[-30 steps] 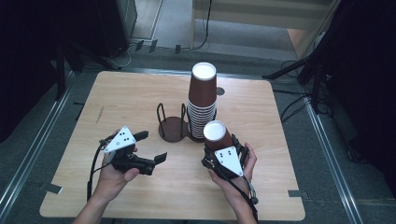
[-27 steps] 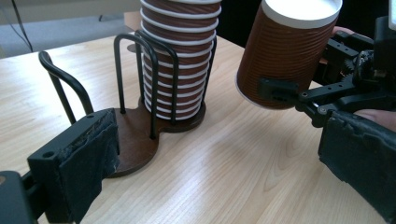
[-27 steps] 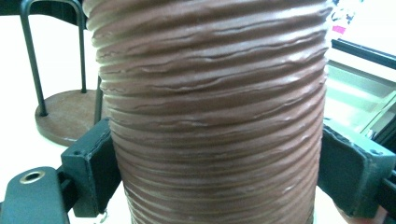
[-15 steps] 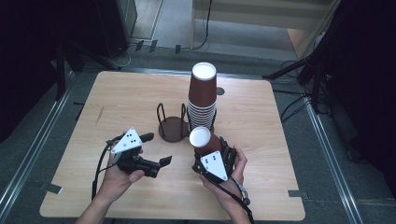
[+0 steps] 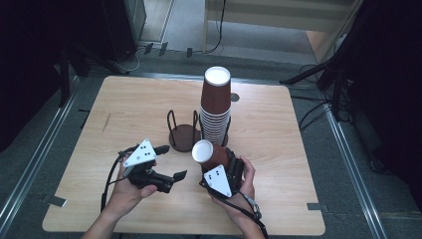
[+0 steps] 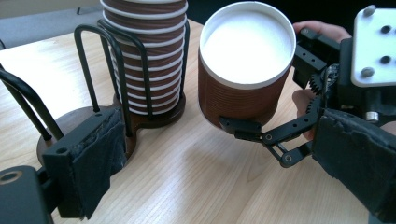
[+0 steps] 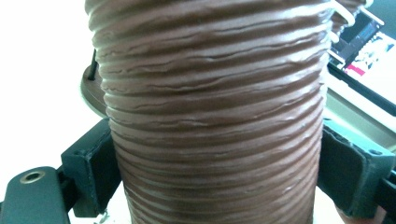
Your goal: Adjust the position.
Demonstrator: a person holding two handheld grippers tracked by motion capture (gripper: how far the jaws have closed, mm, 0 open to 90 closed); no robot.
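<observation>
table (image 5: 119,99): sitting under both hands, nothing risky about it tbh.
cup stack (image 5: 216,107): standing in the rack just beyond the right gripper, pretty tall, so a careless swing is probably knocking it over.
rack (image 5: 182,134): the empty ring is waiting between the two grippers, a bit further out.
cup (image 5: 211,154): being held by the right gripper (image 5: 222,169), jaws clamped on its ribbed wall, mouth tilting toward the left gripper (image 6: 205,154). Squeezing harder is likely crushing it.
left gripper: jaws have just been closing a bit but nothing's between them, still parted, cup just ahead. A handover grab could be pinching the rim.
</observation>
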